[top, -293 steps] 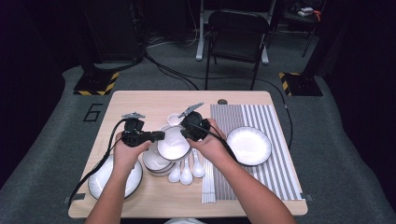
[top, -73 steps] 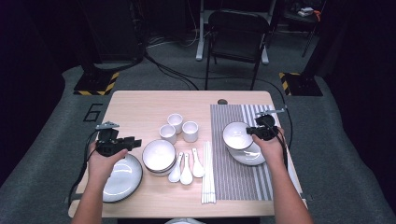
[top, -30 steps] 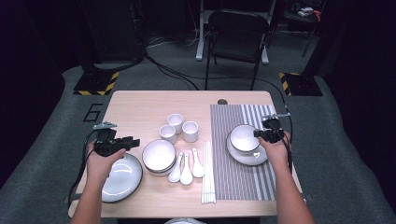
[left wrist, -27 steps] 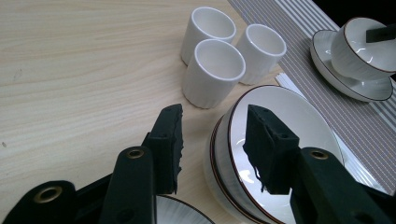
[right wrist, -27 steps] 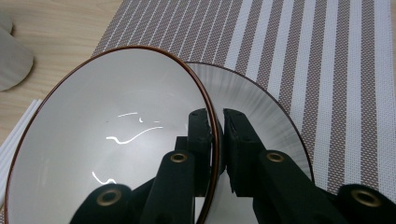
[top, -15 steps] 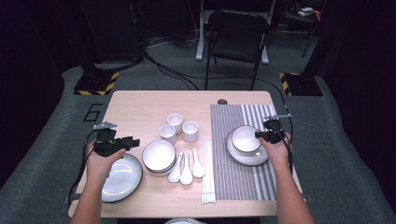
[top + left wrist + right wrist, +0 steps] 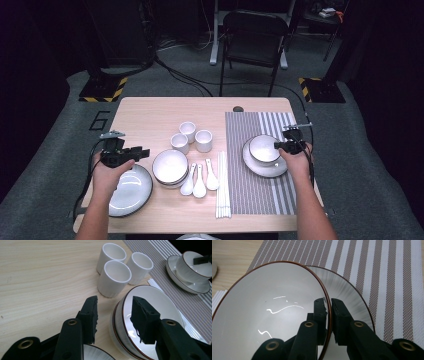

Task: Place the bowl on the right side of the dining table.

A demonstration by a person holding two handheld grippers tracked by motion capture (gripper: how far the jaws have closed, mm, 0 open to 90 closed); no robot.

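Pinching bowl (image 7: 269, 315) rim: right claw (image 7: 329, 312) (on plate (image 7: 352, 297)).

Bowl (image 7: 264, 148) carried from centre stack onto plate (image 7: 260, 167) on mat.

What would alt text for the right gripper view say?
Two black jaws pinch the brown-edged rim of a white bowl. The bowl sits on a plate on a striped placemat.

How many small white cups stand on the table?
3: one cup farthest back, one cup right of it, one cup in front left, all behind the bowl stack. None seems hidden.
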